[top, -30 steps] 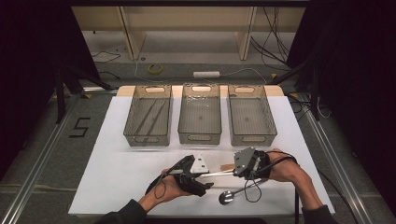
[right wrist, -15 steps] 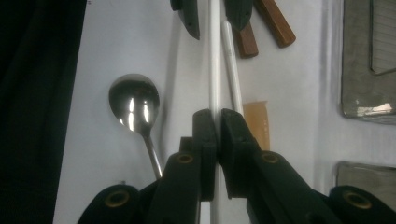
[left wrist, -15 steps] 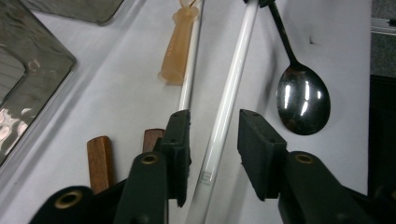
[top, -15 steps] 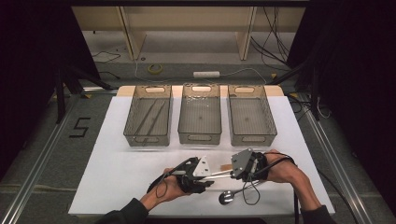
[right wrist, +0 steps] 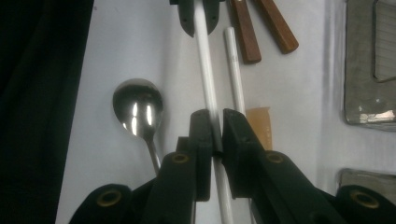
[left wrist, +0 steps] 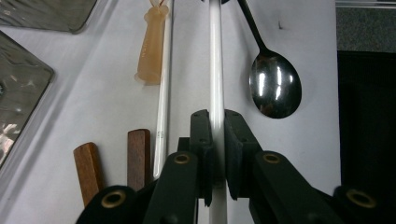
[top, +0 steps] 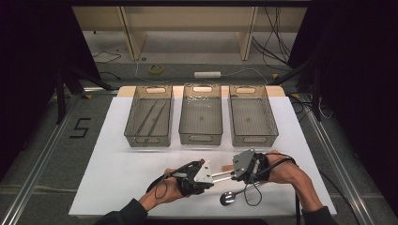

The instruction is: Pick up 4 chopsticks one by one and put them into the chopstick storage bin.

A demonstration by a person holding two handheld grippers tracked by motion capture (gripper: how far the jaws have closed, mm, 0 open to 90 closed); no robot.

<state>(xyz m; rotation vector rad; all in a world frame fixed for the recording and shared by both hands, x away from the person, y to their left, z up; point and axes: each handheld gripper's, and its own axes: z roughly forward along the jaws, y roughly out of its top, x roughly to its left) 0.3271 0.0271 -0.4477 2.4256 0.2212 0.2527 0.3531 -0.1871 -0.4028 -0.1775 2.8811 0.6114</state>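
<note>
1. Left gripper (left wrist: 215, 154): jaws have just been closing, now clamped on one end of a white chopstick (left wrist: 215, 70).
2. Right gripper (right wrist: 215, 135): jaws have just been opening slightly, pads on the same chopstick's other end.
3. Chopstick spans between both grippers above the counter (top: 112, 178).
4. Second white chopstick (left wrist: 163, 93) lies just beside it.
5. Spoon (left wrist: 274, 84) near; three mesh bins (top: 201, 119) farther back.

High view looks down; both close tool views share the spoon (left wrist: 274, 86)
</note>
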